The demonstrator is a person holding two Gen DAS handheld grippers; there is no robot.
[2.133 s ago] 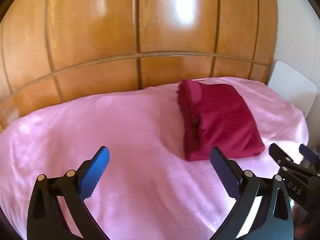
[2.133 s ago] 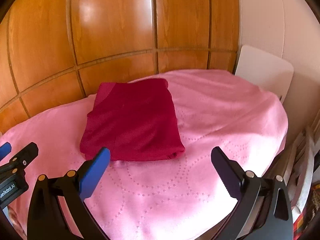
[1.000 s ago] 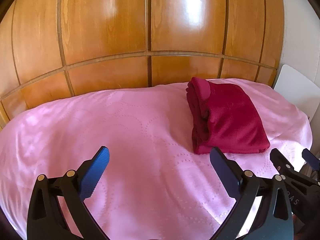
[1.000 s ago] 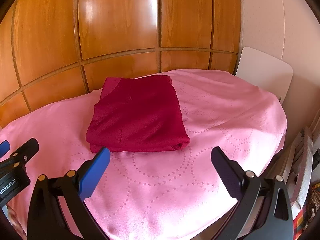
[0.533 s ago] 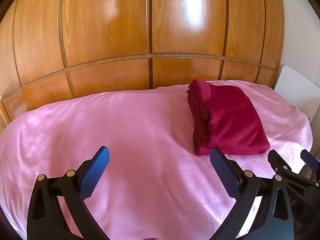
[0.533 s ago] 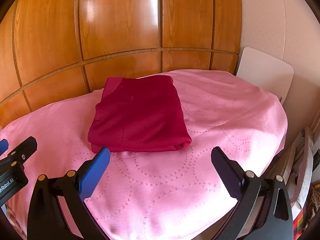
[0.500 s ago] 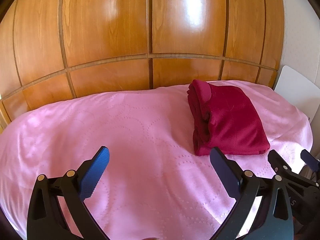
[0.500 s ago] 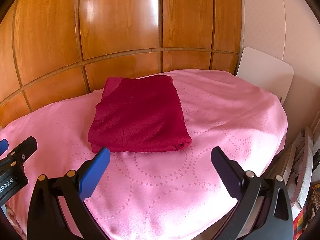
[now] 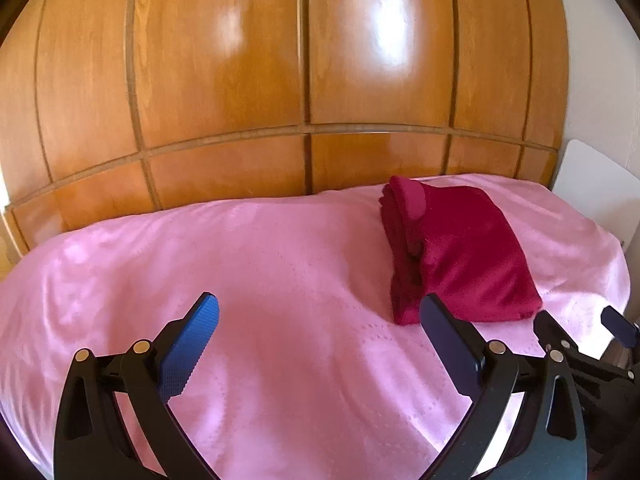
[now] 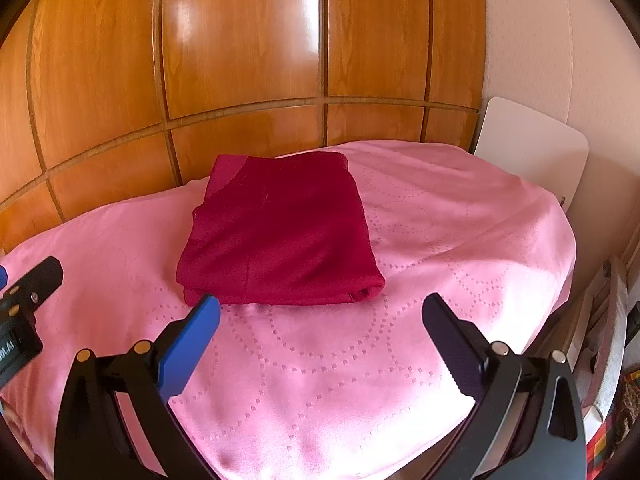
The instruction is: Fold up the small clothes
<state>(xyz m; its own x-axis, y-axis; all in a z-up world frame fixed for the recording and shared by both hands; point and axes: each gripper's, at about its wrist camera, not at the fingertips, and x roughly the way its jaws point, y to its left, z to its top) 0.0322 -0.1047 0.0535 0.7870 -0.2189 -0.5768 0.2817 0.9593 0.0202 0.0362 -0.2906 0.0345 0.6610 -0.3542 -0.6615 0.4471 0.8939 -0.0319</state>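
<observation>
Your left hand-held gripper (image 9: pixel 318 318) is spread wide, with nothing between its blue-padded fingers (image 9: pixel 188 346); it hangs over the pink bedspread (image 9: pixel 256 280). Your right hand-held gripper (image 10: pixel 320 318) is likewise wide apart and holds nothing. Just beyond the right one's fingertips lies the dark red garment (image 10: pixel 280 236), folded into a compact rectangle of several layers, flat on the bedspread toward the far side of the bed. Its top face is smooth; stacked fold edges show along its left side in the left wrist view (image 9: pixel 460 248). Behind the bed stands a glossy wooden panelled wall (image 10: pixel 240 60). A white board (image 10: pixel 528 148) leans at the bed's right corner.
</observation>
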